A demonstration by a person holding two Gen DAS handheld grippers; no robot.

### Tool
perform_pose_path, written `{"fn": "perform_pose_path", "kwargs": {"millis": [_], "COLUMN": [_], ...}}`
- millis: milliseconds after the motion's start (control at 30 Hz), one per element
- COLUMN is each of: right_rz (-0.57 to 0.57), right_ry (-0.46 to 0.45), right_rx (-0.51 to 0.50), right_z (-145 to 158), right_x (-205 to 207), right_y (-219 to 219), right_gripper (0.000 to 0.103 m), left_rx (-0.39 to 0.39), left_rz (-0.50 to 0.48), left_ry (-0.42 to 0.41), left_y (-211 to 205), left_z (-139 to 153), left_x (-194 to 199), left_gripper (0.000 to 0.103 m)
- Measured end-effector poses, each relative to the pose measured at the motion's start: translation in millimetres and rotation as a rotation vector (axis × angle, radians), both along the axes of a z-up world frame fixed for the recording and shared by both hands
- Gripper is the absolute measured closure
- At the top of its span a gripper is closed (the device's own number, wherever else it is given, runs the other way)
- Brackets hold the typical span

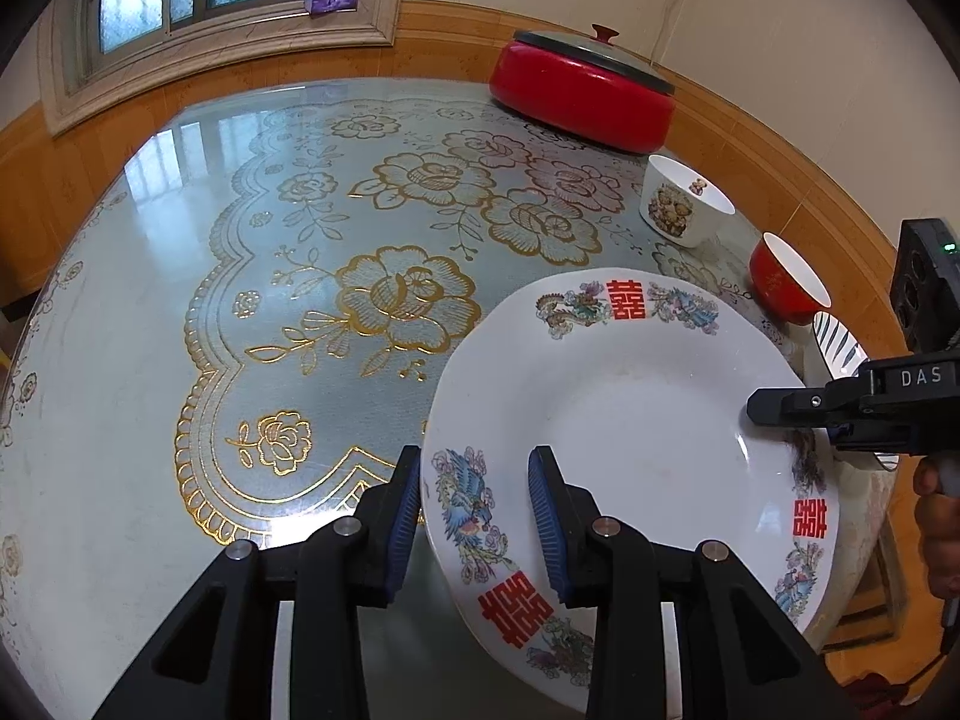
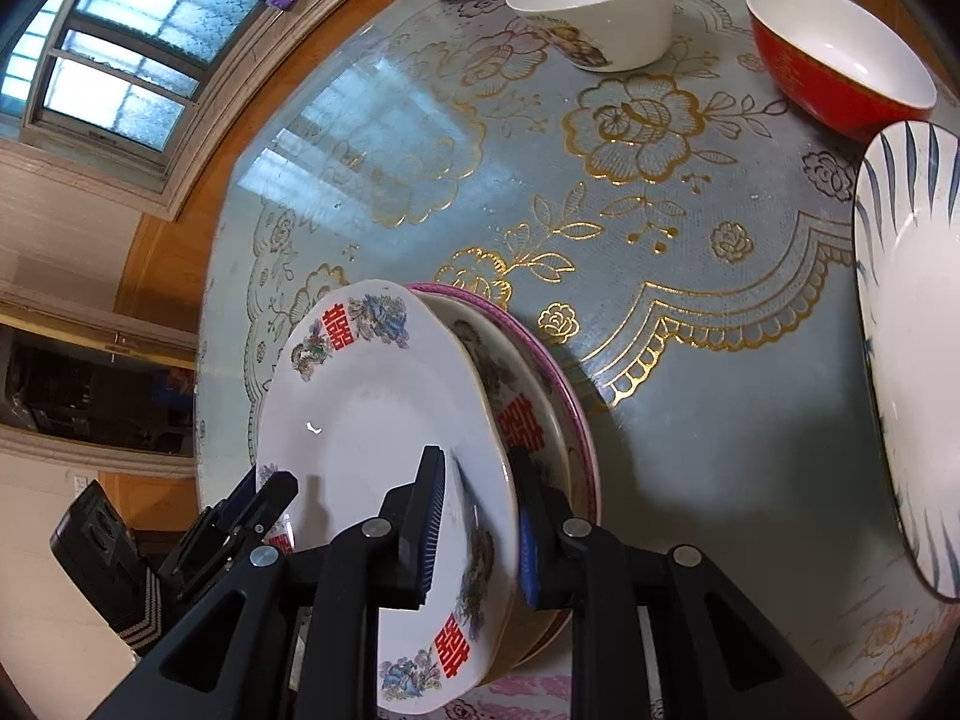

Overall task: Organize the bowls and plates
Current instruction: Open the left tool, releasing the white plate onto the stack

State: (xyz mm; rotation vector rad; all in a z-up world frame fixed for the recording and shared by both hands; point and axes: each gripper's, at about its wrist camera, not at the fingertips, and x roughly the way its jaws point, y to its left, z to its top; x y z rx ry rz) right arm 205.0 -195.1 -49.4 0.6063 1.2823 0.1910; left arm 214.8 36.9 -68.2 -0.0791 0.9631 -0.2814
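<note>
The left claw (image 1: 474, 516) straddles the near rim of the white plate (image 1: 630, 420), its blue pads on either side of the rim and seemingly clamped on it. The right claw (image 2: 477, 534) brackets the opposite rim of that plate, which sits atop two more plates (image 2: 540, 396) on the table (image 1: 180, 312); its jaws are slightly apart, and whether the pads press the rim I cannot tell. Beyond the right claw stand a white bowl (image 2: 600, 12) and a red bowl (image 2: 840, 60). To its right lies a striped plate (image 2: 912, 330). Far ahead of the left claw sits a red pot (image 1: 582, 96).
</note>
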Motion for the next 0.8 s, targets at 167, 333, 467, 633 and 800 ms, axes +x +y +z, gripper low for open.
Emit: {"fn": "perform_pose_path", "kwargs": {"millis": [167,333,467,633,800], "right_rz": [0.009,0.019,0.031,0.029,0.028], "right_ry": [-0.003,-0.013,-0.015,-0.020,-0.037], "right_rx": [-0.041,-0.104,-0.131,-0.146,-0.211], "right_z": [4,12,15,17,23], "right_x": [-1,-2,-3,-4,-10], "right_y": [3,6,6,4,3], "right_gripper": [0.080,0.079,0.079,0.078,0.075], "left_rx": [-0.003,0.004,0.008,0.019,0.021], "left_rz": [-0.004,-0.011,-0.014,-0.009,0.017], "left_ry": [0.003,-0.004,-0.019,-0.026,-0.017], "left_y": [0,-2,-2,-1,4], "left_z": [0,1,4,5,4], "left_x": [-1,-7,-10,-14,-17], "left_gripper": [0.068,0.064,0.062,0.062,0.059]}}
